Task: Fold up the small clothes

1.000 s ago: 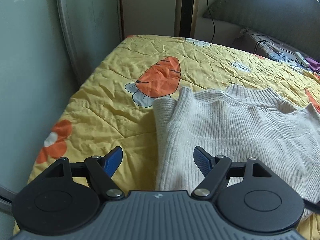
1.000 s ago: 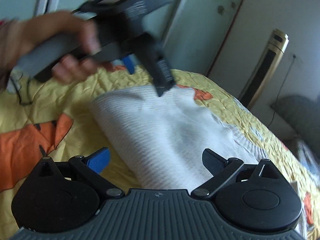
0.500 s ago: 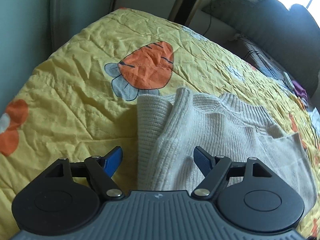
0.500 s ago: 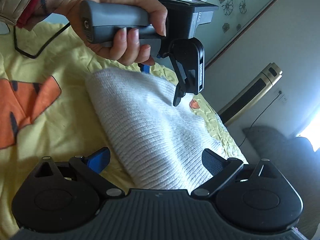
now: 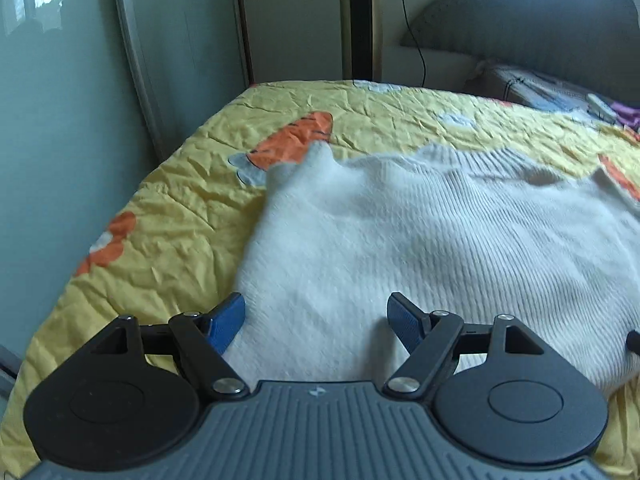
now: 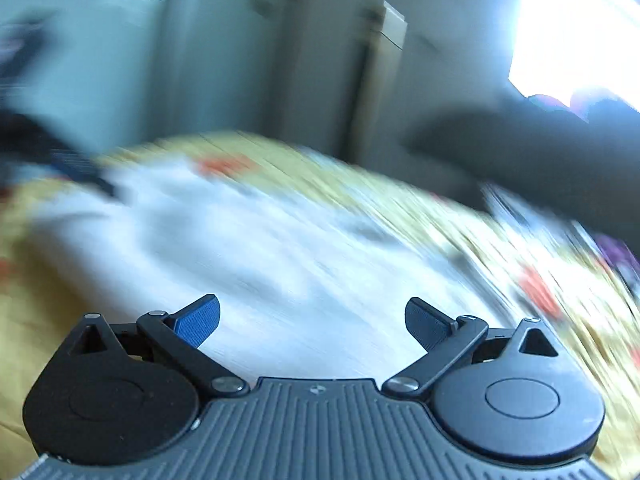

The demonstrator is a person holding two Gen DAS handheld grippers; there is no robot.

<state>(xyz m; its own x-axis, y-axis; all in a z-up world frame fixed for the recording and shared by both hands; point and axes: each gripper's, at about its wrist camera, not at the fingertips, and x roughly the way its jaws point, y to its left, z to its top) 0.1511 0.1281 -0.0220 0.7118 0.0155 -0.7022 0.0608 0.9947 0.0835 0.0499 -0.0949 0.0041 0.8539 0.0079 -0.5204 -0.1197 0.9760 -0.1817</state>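
I am holding my left gripper (image 5: 316, 320) with its blue pads spread wide and nothing between them, hovering over the near part of the white knit sweater (image 5: 420, 248), and I am holding my right gripper (image 6: 312, 322) just as wide and just as empty above the same garment, though the right view is smearing so badly that I cannot make out the fabric's edges there. The sweater is lying flat on the yellow bedspread (image 5: 168, 216), partly folded as far as I can judge, with one side turned in along its left edge and the ribbed collar (image 5: 472, 156) facing the far end of the bed toward the headboard (image 5: 560, 32). I am reading the sweater as light, thick and very soft: it is going to sag and drape the moment I lift it, so one pinch alone is likely to let the rest slump out of line. The ribbed knit looks grippy rather than slick, and hardly fragile, though a pad could snag a loop. I am thinking the best holds are the two near corners along the hem, one per gripper, pinching through all layers so the inner fold travels with the outer.
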